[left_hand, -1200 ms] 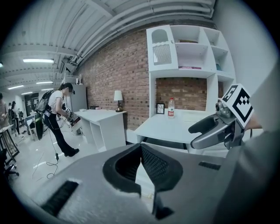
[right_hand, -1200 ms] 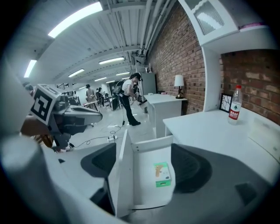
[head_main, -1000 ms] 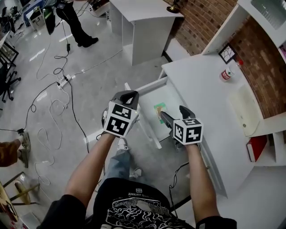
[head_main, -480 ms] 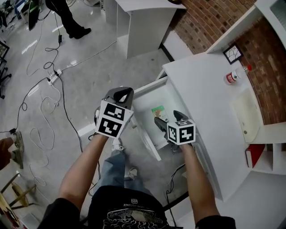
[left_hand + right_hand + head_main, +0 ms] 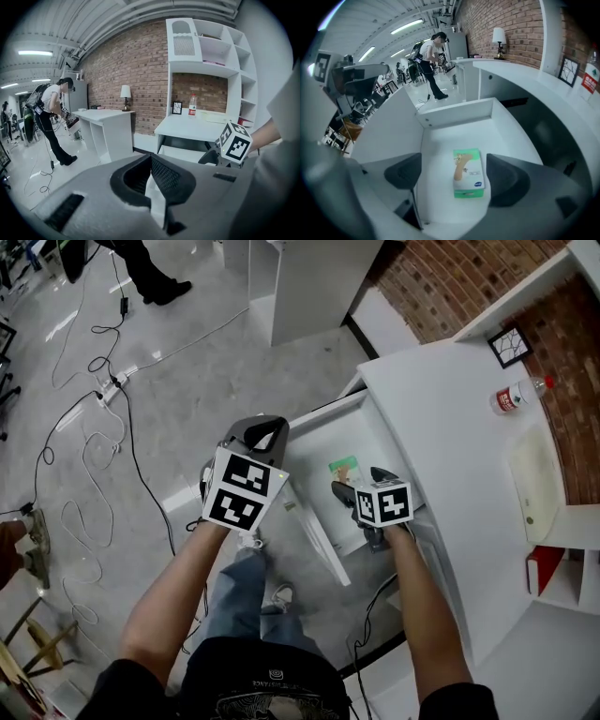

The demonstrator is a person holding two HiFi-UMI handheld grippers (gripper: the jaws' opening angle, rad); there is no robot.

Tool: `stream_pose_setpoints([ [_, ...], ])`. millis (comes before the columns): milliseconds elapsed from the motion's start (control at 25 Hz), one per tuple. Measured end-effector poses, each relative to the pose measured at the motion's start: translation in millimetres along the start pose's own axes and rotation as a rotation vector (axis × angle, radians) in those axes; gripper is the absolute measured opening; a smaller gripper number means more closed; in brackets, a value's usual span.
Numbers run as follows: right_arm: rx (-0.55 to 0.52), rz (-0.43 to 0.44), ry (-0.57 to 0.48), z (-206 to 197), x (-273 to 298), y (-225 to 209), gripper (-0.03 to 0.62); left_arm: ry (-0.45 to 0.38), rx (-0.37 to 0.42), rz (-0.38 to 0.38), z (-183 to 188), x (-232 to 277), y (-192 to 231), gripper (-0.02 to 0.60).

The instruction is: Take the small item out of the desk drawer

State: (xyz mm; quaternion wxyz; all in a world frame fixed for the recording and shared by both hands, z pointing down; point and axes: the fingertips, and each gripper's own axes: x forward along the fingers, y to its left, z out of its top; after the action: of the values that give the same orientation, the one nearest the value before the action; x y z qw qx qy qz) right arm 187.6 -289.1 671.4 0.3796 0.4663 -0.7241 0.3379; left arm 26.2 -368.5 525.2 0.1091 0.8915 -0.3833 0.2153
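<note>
The desk drawer point(image 5: 319, 411) stands pulled out, and a small green and white box point(image 5: 343, 467) lies flat on its white floor. My right gripper point(image 5: 361, 486) hovers just over the near end of that box. In the right gripper view the box point(image 5: 468, 174) lies between the two dark fingers without touching either, and the right gripper point(image 5: 455, 176) is opening wider. My left gripper point(image 5: 261, 427) is held by the far end of the drawer's front panel point(image 5: 319, 540). Its jaws point(image 5: 152, 176) are shut, with a white sliver showing between them.
The white desk top point(image 5: 450, 427) carries a water bottle point(image 5: 517, 396), a small picture frame point(image 5: 512, 345) and a cream tray point(image 5: 536, 484). Cables point(image 5: 103, 427) trail over the glossy floor at left. A second white desk point(image 5: 309, 277) and a standing person point(image 5: 150, 268) are farther off.
The right gripper has come forward and lower over the box in the drawer. The left gripper stays by the drawer front. The head view has shifted a little.
</note>
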Motion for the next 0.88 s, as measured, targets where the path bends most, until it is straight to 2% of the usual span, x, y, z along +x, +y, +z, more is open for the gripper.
stream_pose_setpoints([
  [200,0.008,-0.043,0.070,-12.9,24.9,-16.5,0.428,-0.018,0.013,-0.025,4.9,7.7,-1.3,0.006],
  [880,-0.041,-0.058,0.274,-41.6,86.0,-36.8,0.422,0.002,0.039,-0.051,-1.0,34.4,15.3,0.006],
])
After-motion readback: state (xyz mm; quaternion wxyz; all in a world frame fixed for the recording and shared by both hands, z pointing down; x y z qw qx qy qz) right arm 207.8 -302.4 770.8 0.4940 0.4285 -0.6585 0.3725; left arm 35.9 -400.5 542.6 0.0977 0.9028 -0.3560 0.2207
